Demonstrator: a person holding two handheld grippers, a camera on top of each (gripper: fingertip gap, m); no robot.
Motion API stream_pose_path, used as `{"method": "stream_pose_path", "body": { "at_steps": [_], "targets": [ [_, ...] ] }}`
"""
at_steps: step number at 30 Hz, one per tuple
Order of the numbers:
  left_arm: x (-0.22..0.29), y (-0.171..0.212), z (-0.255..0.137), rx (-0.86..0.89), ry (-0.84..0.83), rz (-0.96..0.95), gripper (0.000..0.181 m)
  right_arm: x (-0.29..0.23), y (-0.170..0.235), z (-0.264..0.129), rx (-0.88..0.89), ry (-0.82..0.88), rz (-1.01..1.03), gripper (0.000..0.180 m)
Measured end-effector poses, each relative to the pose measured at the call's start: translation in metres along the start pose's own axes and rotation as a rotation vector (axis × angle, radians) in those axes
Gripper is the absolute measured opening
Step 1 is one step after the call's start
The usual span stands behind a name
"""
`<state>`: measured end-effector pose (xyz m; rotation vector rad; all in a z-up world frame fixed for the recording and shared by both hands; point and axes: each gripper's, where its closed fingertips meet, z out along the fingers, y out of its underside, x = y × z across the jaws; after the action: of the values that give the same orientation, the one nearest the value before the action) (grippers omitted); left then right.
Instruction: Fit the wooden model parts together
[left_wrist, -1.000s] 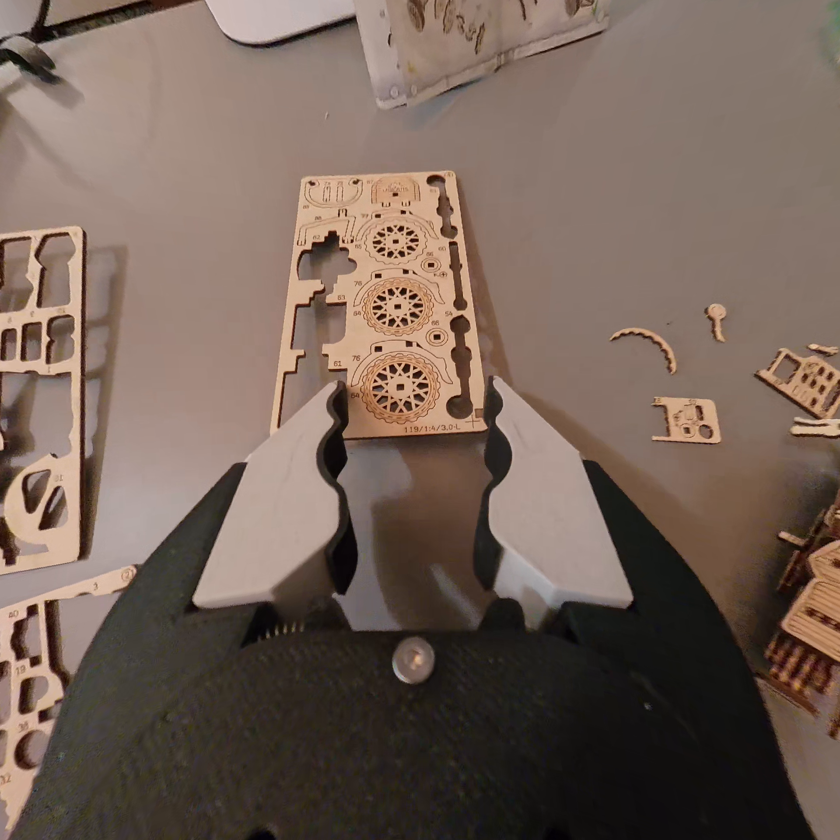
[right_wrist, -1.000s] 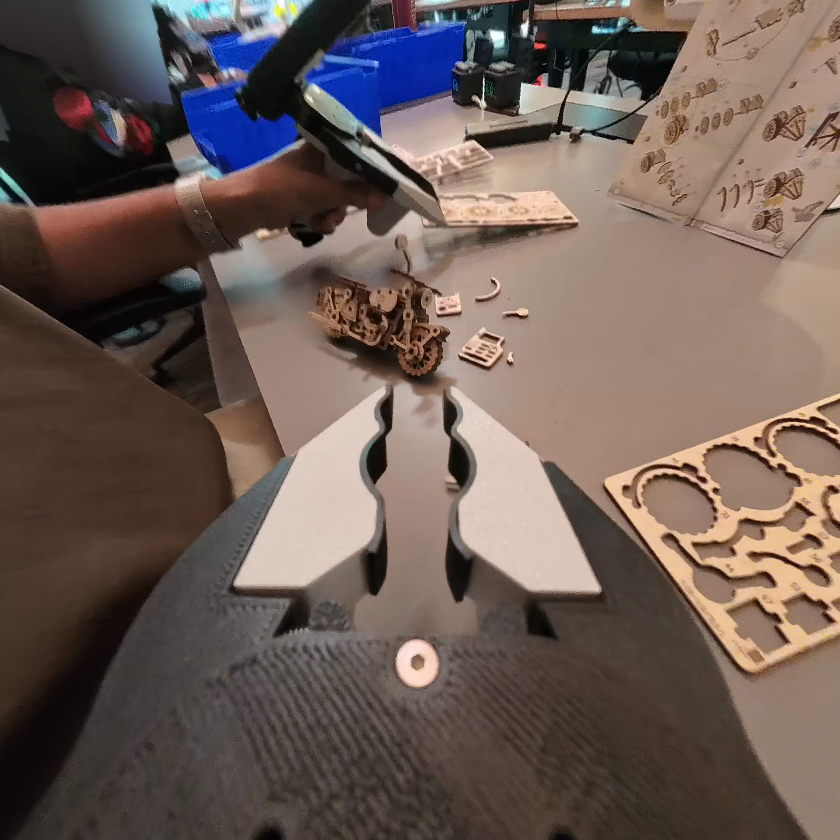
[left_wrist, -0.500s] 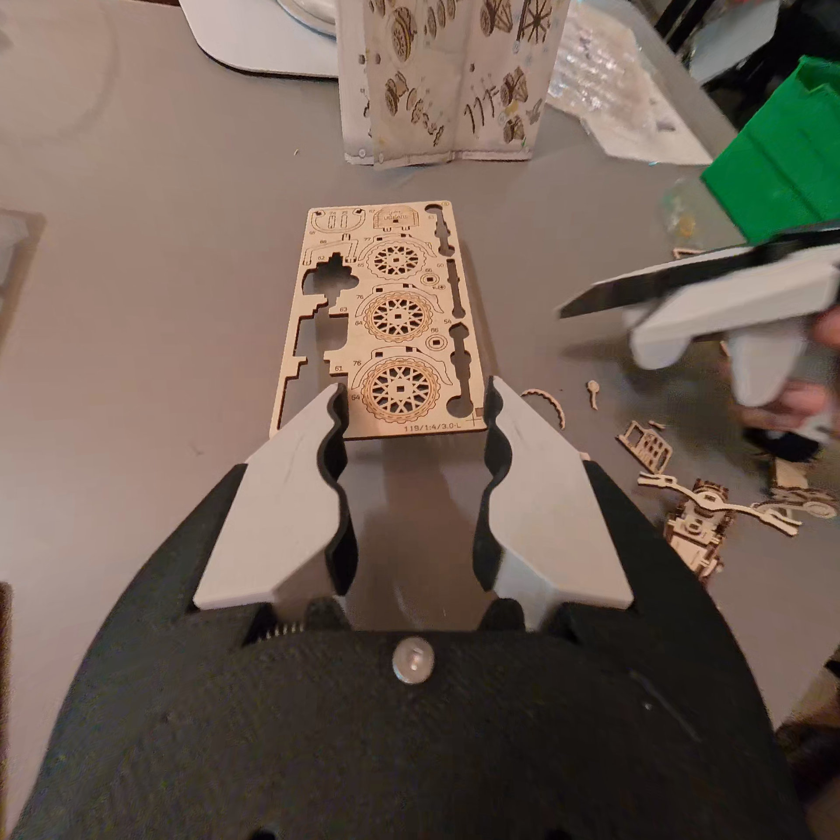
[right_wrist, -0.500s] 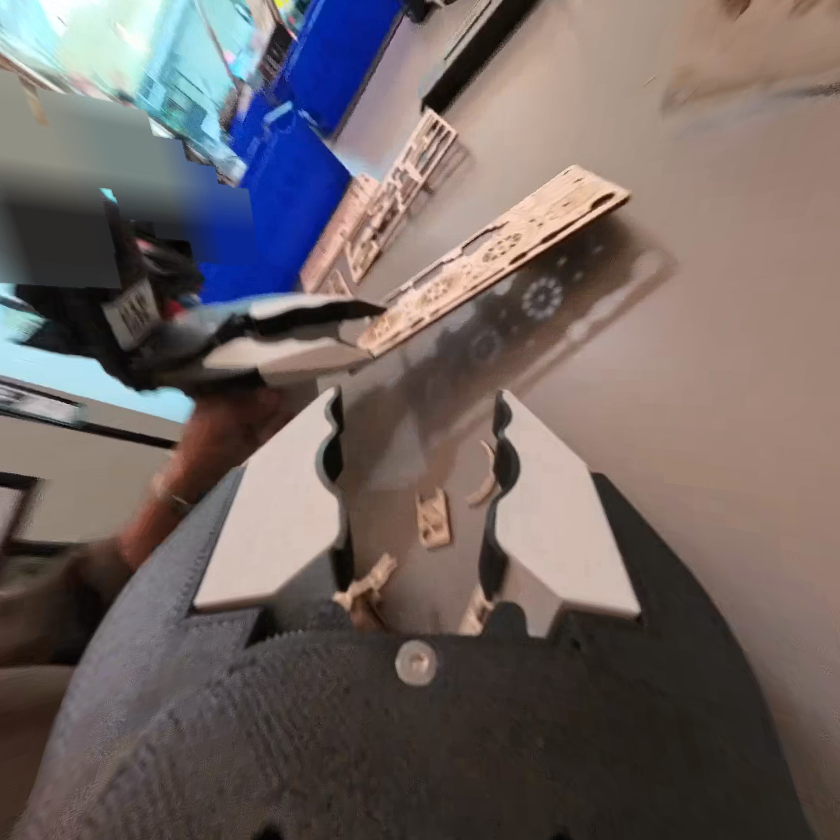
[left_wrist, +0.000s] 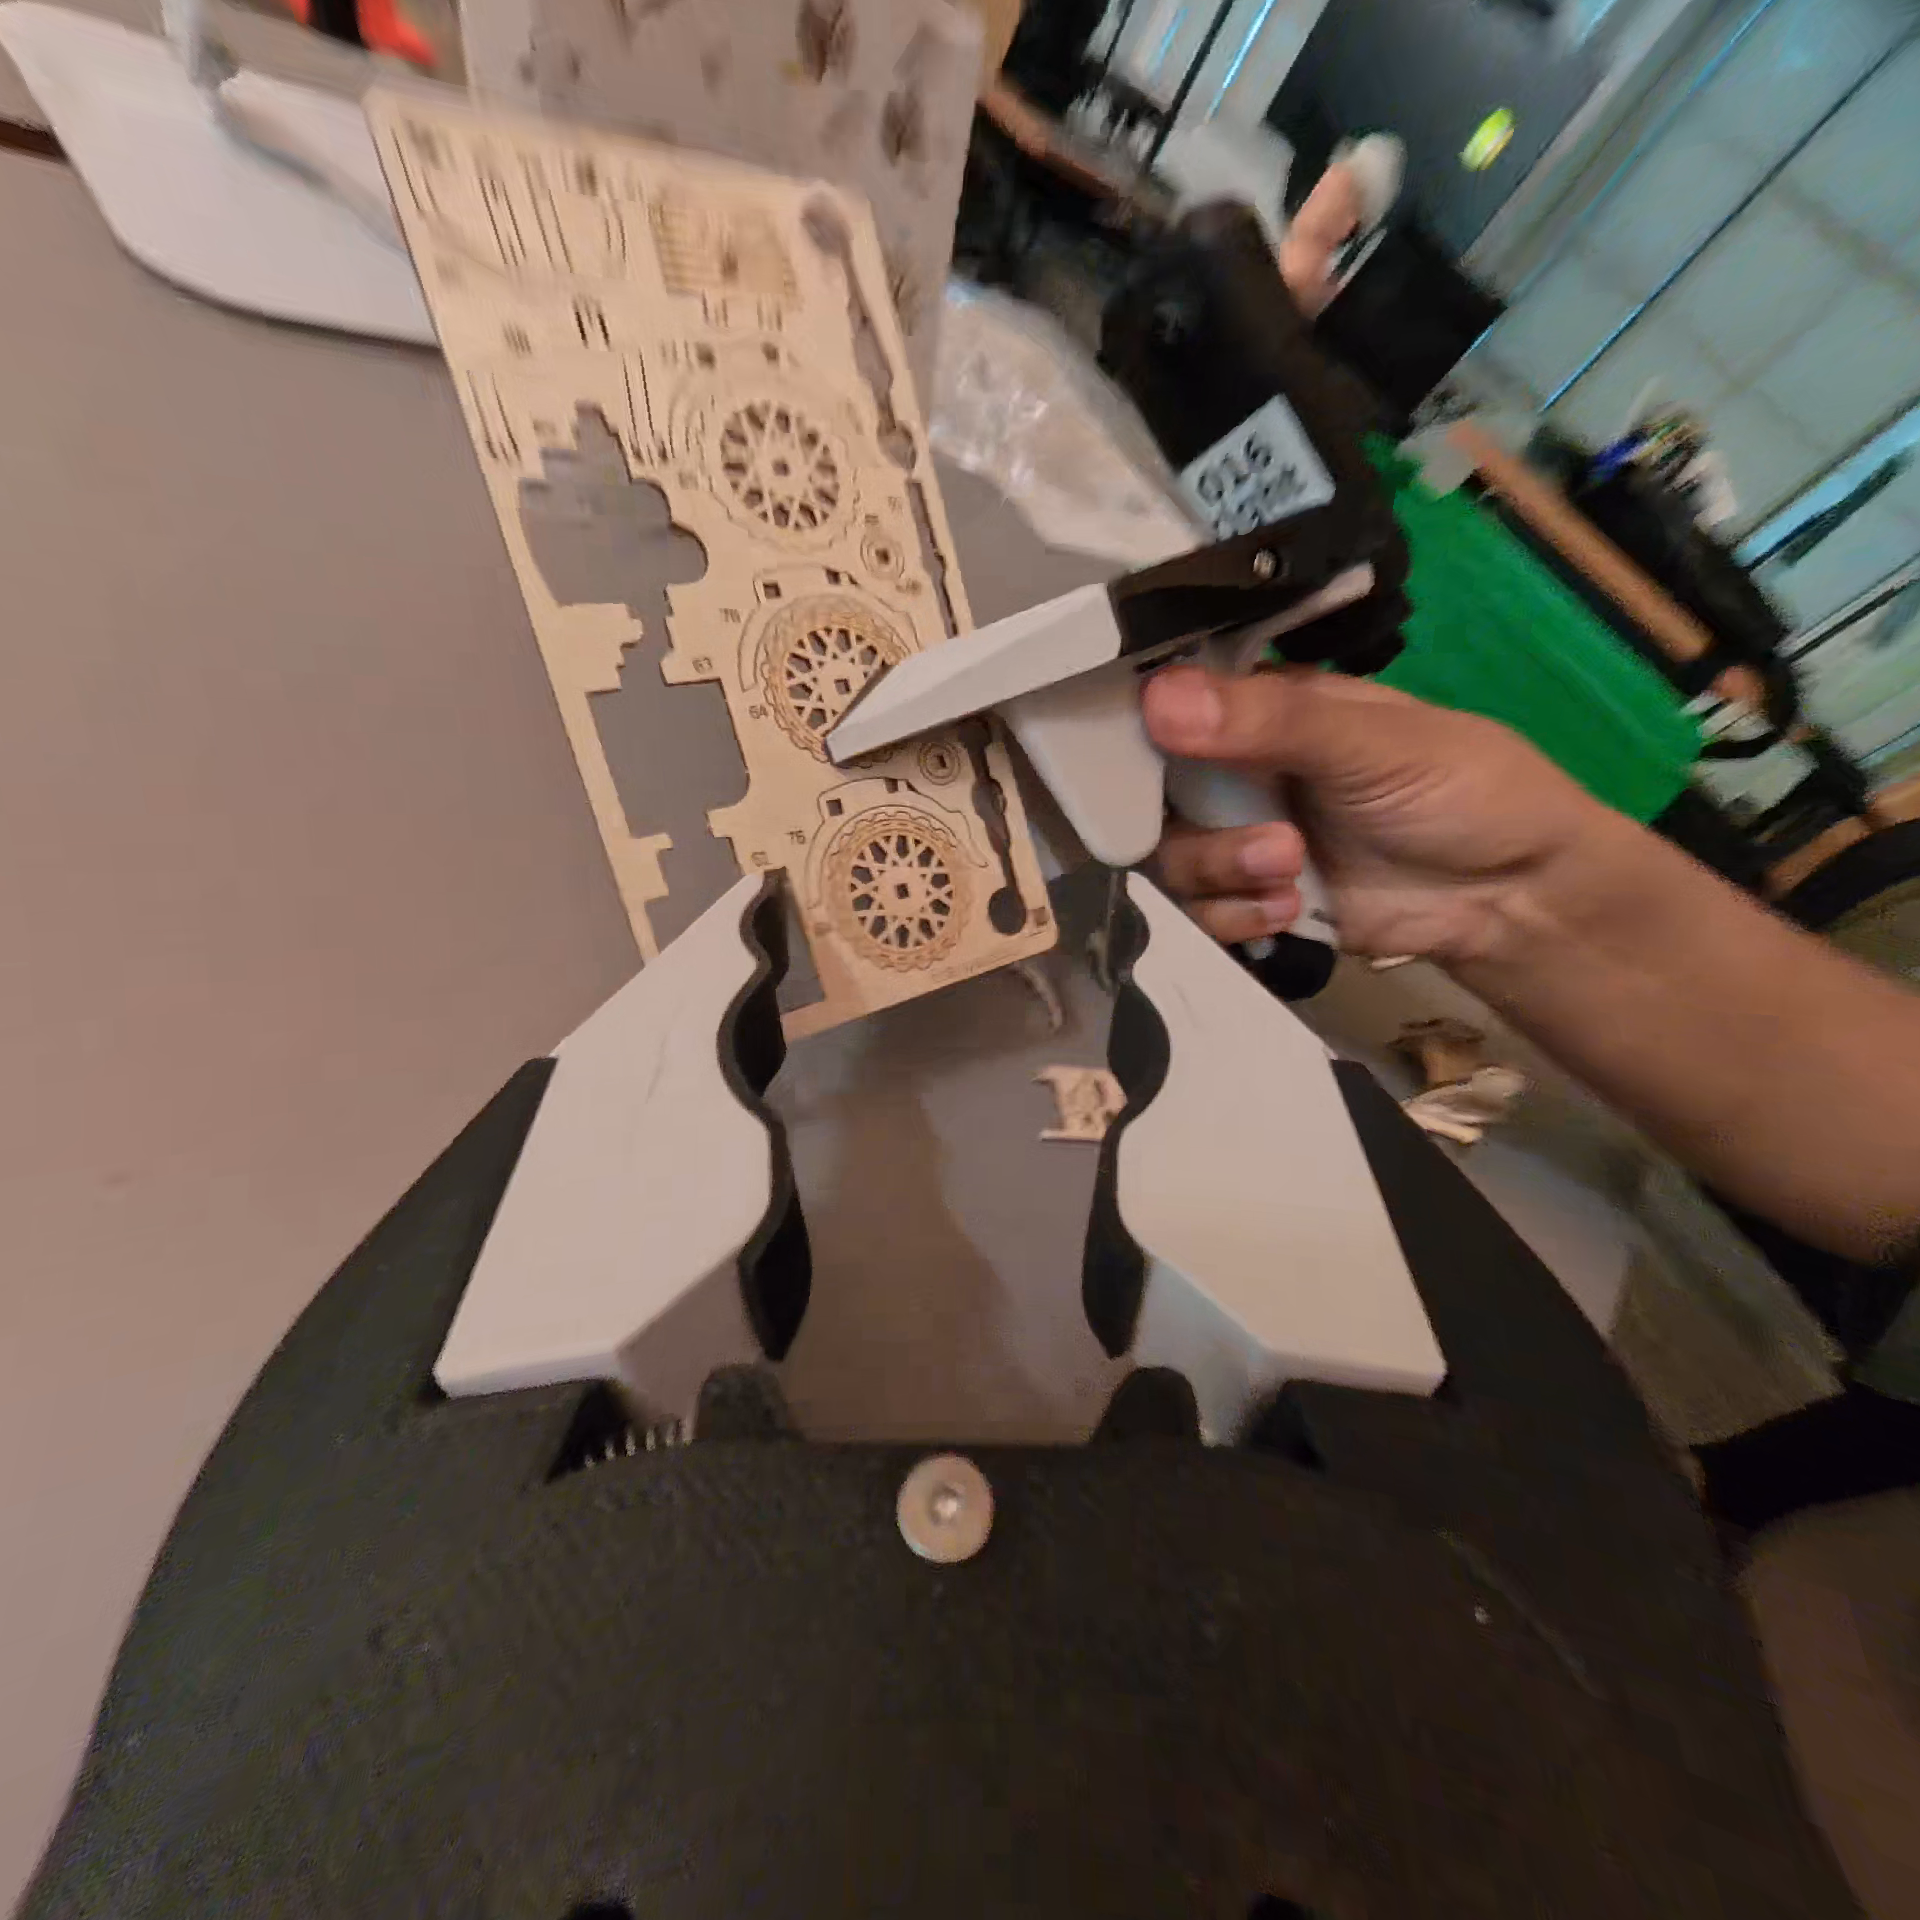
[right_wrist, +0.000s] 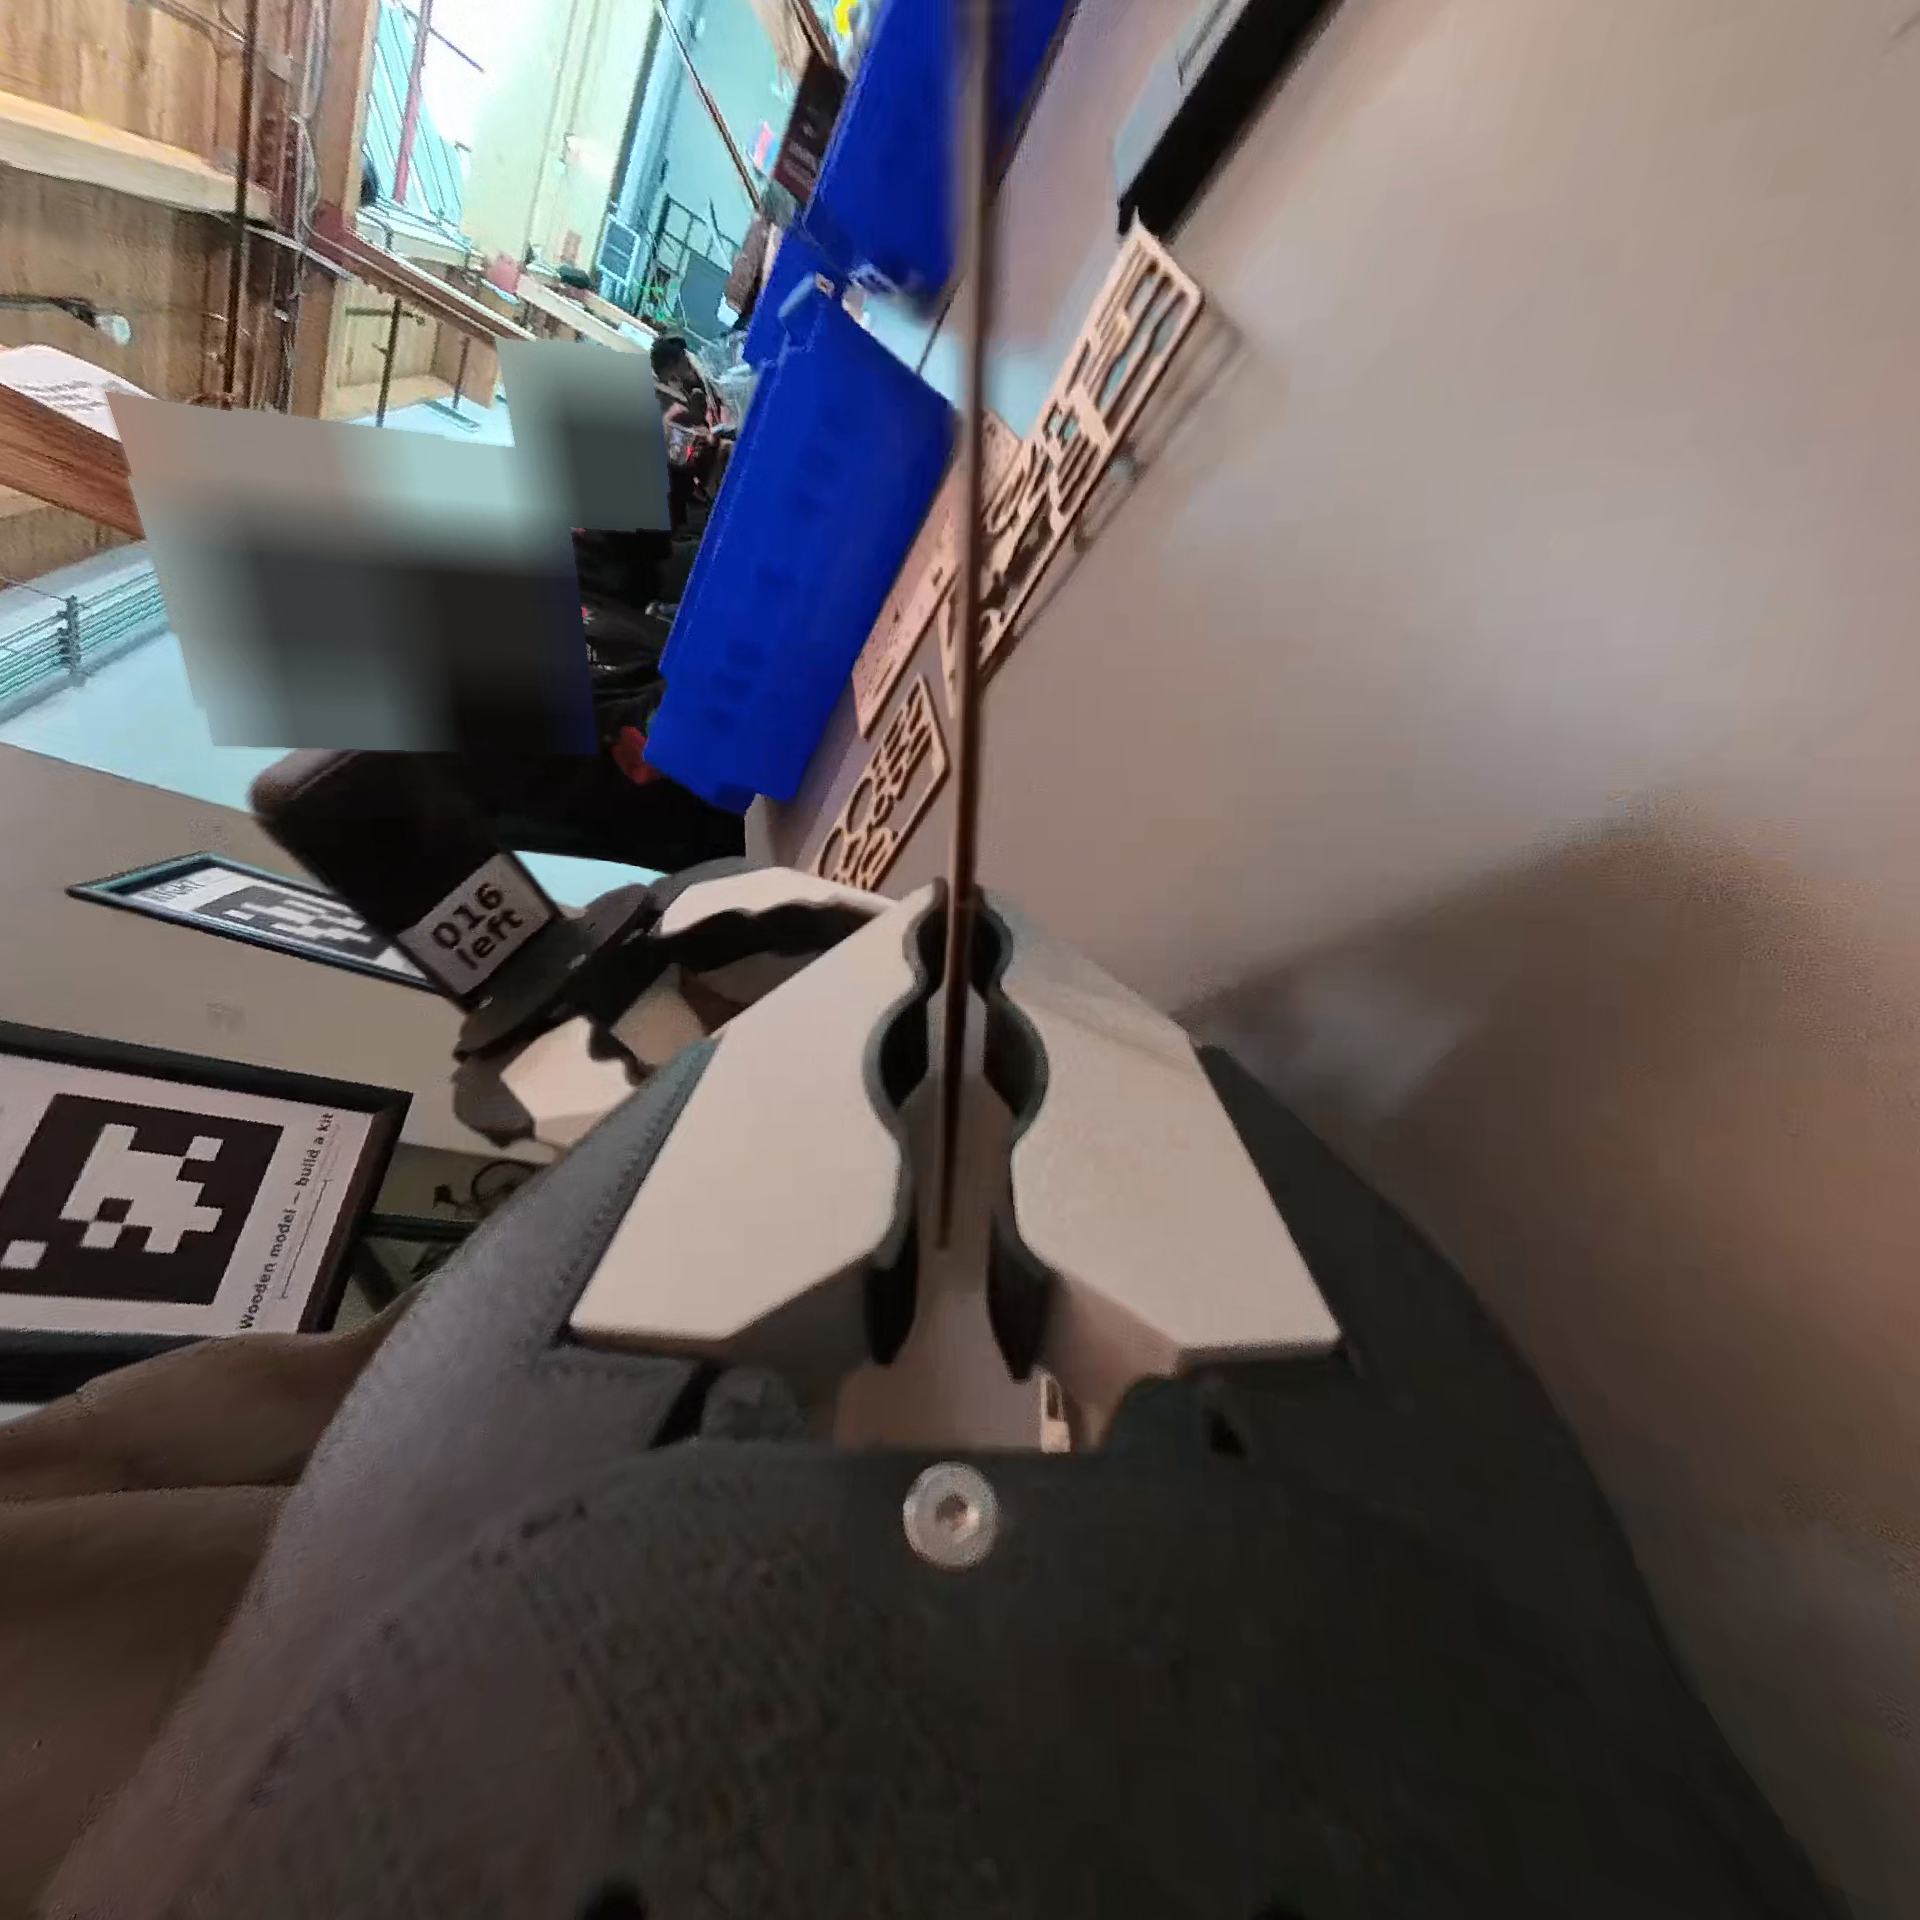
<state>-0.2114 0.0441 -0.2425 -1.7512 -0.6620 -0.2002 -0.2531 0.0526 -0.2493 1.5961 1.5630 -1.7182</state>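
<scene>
Right wrist view: right gripper (right_wrist: 961, 940) clamps wooden sheet (right_wrist: 971, 520) edge-on.

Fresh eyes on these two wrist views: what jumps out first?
The wooden parts sheet, cut with three spoked wheels, stands tilted up off the grey table at centre. The right gripper comes in from the right and grips its edge; in its own view the sheet runs edge-on between its fingers. The left gripper is open below.
</scene>
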Motion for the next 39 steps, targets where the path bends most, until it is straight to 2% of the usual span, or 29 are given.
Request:
{"method": "stream_pose_path", "body": {
  "at_steps": [3,5,9,12,16,20,21,23,27,30,36,39],
  "targets": [
    [0.003,-0.024,-0.007,0.136,0.058,-0.052,0.065,-0.007,-0.009,-0.025,0.069,-0.016,-0.049,0.002],
    [0.002,-0.042,0.001,0.207,0.083,-0.073,0.069,-0.016,-0.018,-0.043,0.145,-0.085,-0.074,0.002],
    [-0.004,-0.054,0.048,0.171,0.123,-0.046,0.081,-0.008,-0.034,-0.063,0.186,-0.134,-0.07,0.002],
    [0.008,-0.056,0.068,0.153,0.251,-0.093,0.079,-0.006,-0.04,-0.076,0.179,-0.096,-0.123,0.002],
    [0.036,-0.052,0.056,0.162,0.537,-0.224,0.046,-0.021,-0.032,-0.087,0.151,-0.11,-0.224,0.001],
    [0.045,-0.054,0.045,0.202,0.668,-0.323,0.013,-0.034,-0.022,-0.083,0.12,-0.162,-0.276,0.002],
    [0.044,-0.054,0.044,0.204,0.67,-0.326,0.002,-0.038,-0.022,-0.082,0.126,-0.179,-0.277,0.002],
    [0.039,-0.054,0.044,0.213,0.654,-0.313,0.001,-0.036,-0.025,-0.081,0.155,-0.14,-0.293,0.006],
    [0.022,-0.058,0.048,0.271,0.58,-0.265,0.001,-0.025,-0.037,-0.085,0.256,-0.021,-0.35,0.03],
    [0.012,-0.069,0.049,0.339,0.565,-0.263,0.001,-0.016,-0.038,-0.088,0.299,0.037,-0.337,0.037],
    [0.006,-0.076,0.036,0.449,0.522,-0.239,0.0,-0.007,-0.02,-0.094,0.34,0.107,-0.339,0.037],
    [-0.014,-0.081,0.023,0.549,0.313,-0.164,0.0,0.002,-0.013,-0.11,0.369,0.22,-0.408,0.035]
  ]
}}
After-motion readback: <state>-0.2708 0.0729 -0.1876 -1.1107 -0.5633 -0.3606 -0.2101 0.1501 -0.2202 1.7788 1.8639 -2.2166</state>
